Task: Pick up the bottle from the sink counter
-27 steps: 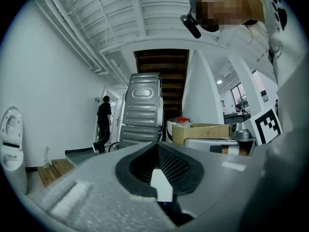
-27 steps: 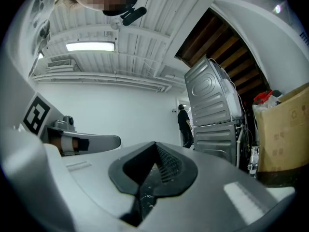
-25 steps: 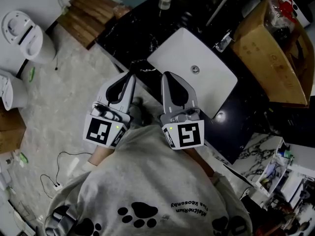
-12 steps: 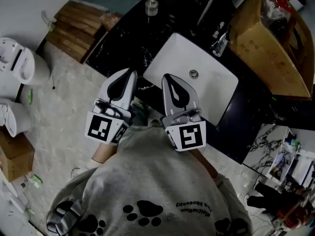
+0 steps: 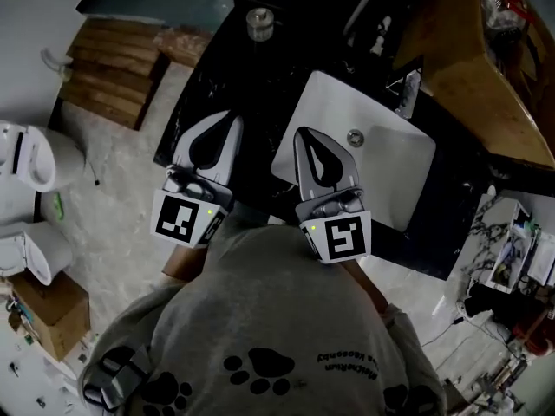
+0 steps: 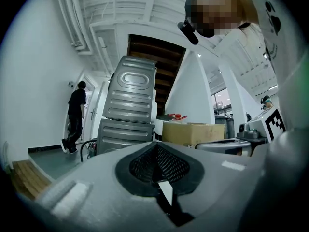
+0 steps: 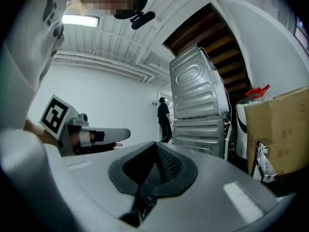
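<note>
The bottle [image 5: 258, 22], seen from above as a small round pale top, stands at the far end of the black sink counter [image 5: 234, 85]. My left gripper [image 5: 212, 135] is shut and empty, its tip over the counter's front edge, well short of the bottle. My right gripper [image 5: 316, 144] is beside it, shut and empty, its tip over the near rim of the white sink basin [image 5: 386, 176]. In the left gripper view the left gripper's [image 6: 157, 147] pads meet. The right gripper [image 7: 156, 148] looks the same in its own view. The bottle shows in neither gripper view.
A faucet [image 5: 406, 94] stands behind the basin and a big cardboard box [image 5: 473, 68] sits to its right. Wooden planks [image 5: 108, 76], a toilet [image 5: 26, 159] and a small box [image 5: 48, 310] are on the floor at left. Stacked metal appliances [image 6: 128, 110] and a standing person [image 6: 75, 115] are ahead.
Both grippers have moved forward together, from in front of the counter to over its front edge and the basin rim. The bottle now lies closer ahead of the left gripper.
</note>
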Available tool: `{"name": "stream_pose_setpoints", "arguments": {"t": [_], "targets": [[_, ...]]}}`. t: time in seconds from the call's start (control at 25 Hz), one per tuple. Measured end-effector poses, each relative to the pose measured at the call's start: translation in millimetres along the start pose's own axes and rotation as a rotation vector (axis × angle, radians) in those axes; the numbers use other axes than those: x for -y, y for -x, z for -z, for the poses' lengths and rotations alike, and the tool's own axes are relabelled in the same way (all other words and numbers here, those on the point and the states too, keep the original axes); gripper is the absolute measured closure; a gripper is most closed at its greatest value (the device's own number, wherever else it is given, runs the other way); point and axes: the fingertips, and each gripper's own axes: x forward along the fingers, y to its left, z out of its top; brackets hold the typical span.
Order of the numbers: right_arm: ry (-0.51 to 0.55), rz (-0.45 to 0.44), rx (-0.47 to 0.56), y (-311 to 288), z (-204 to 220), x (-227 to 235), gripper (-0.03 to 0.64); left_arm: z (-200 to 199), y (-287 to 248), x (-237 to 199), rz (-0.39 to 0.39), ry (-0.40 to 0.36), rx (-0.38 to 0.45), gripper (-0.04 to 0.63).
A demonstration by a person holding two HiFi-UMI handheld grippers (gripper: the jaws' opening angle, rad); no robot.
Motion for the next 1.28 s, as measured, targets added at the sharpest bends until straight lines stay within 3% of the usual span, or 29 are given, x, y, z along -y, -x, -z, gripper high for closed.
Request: {"name": "stream_pose_setpoints", "arguments": {"t": [0.12,0.56,1.28], "targets": [[0.004,0.031,-0.008,-20.9,4.9,3.6,0.615,1.8,-19.4,-18.0,0.058,0.016,0.016,0.595],[-0.009,0.152,-0.049,-69.7,19.1,13.6,0.615,29.4,-58.8,-63.7,0.196,0.014,-0.05,0.595],[-0.023,0.22,-0.125,-115.4,50.7,48.5,0.615,74.9,-132.5,-119.4,0.216,0.022,-0.11,0.595]]}}
